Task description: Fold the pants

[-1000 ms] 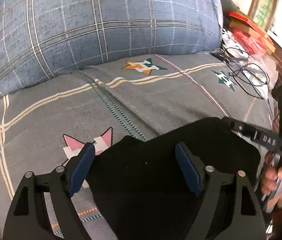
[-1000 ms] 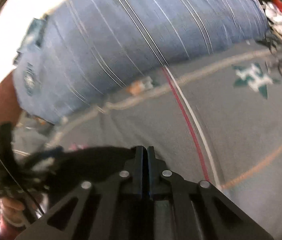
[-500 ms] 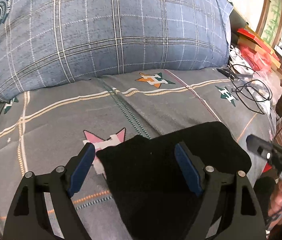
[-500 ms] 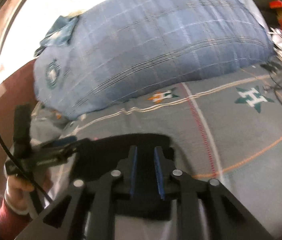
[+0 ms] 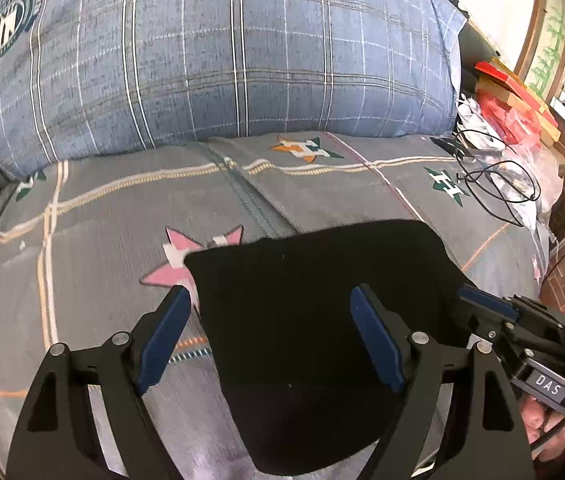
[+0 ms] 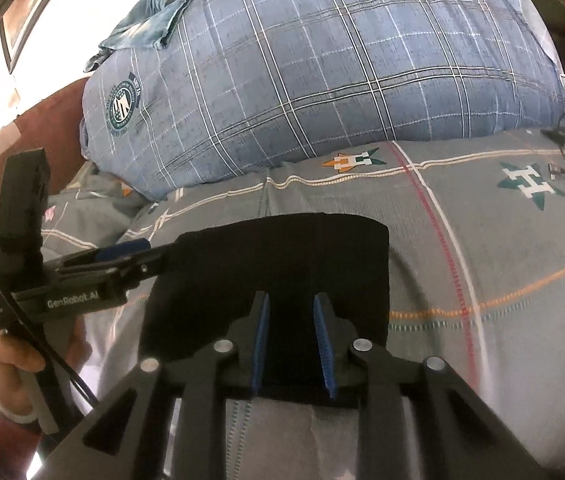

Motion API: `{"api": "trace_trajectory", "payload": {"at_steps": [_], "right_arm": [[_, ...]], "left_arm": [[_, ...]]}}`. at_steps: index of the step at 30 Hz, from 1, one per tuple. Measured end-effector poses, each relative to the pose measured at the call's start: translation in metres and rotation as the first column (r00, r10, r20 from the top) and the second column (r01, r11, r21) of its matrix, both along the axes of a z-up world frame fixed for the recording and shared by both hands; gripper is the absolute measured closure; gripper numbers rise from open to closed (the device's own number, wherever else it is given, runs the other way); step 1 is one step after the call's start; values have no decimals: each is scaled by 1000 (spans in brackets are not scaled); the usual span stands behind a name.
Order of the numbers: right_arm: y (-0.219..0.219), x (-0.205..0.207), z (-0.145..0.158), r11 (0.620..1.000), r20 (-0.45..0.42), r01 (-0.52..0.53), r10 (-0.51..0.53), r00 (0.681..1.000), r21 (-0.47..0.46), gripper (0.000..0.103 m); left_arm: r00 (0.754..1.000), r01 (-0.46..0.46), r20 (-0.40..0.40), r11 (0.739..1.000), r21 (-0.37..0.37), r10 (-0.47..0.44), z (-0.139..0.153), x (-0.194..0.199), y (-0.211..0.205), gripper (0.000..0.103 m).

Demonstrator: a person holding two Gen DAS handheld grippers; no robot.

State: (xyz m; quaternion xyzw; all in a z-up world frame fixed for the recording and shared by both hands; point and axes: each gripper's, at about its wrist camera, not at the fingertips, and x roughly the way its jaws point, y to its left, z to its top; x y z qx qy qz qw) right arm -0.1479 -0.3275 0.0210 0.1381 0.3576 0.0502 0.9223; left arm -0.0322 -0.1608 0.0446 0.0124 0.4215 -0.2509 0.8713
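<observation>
- left tool (image 5: 270,340): blue pads spread wide, nothing between them. it hovers just above the near part of the pants, the left pad over the pants' left edge, the other over black cloth.
- right tool (image 6: 290,344): pads parted, a narrower gap than the left, nothing pinched. it hangs over the near edge of the pants. in the left wrist view it shows at the right edge, beside the cloth's right side.
- pants (image 6: 282,264): black, lying flat on the bed as a compact, roughly rectangular packet, far corners rounded. no loose legs or waistband seen; layers cannot be counted against the dark fabric.
- bed cover (image 6: 482,240): grey, with stripes and star motifs; a pink star (image 5: 186,256) is partly tucked under the pants' far left corner.
- further back: a large blue plaid pillow (image 5: 222,60) across the head of the bed, well apart from the pants.
- far right: black cables (image 5: 494,184) and red clutter at the bed's edge, clear of the work.
- step, by my reading: the fold looks finished or nearly so, both tools let go.
- next move, if any: a light press to flatten, or a pinch on the near edge for one more fold away; keep both sides even so the packet does not skew.
</observation>
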Motion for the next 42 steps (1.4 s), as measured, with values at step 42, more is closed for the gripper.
{"api": "trace_trajectory", "payload": {"at_steps": [42], "right_arm": [[-12, 6, -8, 997, -36, 17, -20, 999, -69, 44]], "left_arm": [[997, -28, -78, 997, -68, 22, -19, 7, 2, 18]]}}
